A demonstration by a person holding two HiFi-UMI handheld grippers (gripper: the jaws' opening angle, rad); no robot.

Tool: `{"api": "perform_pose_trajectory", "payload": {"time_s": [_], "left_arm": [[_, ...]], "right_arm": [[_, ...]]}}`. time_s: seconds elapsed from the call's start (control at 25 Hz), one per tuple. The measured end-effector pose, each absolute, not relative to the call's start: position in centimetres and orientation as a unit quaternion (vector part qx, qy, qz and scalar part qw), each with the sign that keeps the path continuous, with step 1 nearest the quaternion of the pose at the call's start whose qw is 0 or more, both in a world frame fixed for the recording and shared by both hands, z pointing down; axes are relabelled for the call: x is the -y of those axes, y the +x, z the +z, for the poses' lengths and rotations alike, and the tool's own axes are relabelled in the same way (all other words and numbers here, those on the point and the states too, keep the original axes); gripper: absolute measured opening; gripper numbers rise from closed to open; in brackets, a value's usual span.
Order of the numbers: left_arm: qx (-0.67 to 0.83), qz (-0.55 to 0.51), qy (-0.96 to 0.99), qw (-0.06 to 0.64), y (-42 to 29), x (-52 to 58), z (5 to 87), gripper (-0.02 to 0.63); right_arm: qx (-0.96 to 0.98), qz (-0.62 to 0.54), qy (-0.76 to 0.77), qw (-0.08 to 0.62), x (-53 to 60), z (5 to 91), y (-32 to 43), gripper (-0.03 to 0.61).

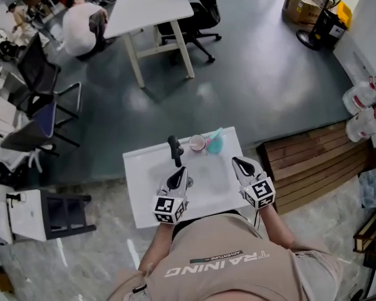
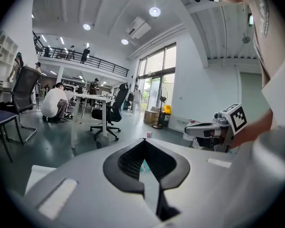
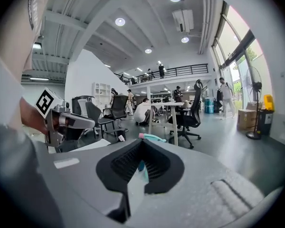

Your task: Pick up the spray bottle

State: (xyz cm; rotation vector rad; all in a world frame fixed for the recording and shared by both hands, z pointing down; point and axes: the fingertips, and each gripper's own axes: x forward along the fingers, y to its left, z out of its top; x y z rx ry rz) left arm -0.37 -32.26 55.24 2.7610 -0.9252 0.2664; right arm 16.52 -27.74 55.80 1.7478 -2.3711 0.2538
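Grey office flooring surrounds a small white table (image 1: 144, 190) directly in front of the person. The teal spray bottle (image 1: 215, 142) stands at the far edge of the table, right of centre, just beside a round pinkish container (image 1: 197, 143). A dark upright object (image 1: 175, 150) stands left of that container. The left claw (image 1: 178, 175) hangs over the near half of the table, tips pressed together, nothing between them. The right claw (image 1: 241, 165) hangs over the near right part, tips likewise pressed together and empty. Both claws are clear of the bottle. In the right gripper view, the spray bottle (image 3: 152, 137) shows just beyond the right claw (image 3: 142, 142).
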Motion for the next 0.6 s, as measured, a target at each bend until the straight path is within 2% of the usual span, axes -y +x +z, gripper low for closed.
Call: {"api": "perform_pose_trajectory", "payload": {"time_s": [0.6], "left_arm": [[0.289,0.097,0.949,0.078,-3.2,32.4,52.9,0.016]], "right_arm": [[0.768,0.099,0.629,0.066,28.4,55.3,16.3,0.002]]}}
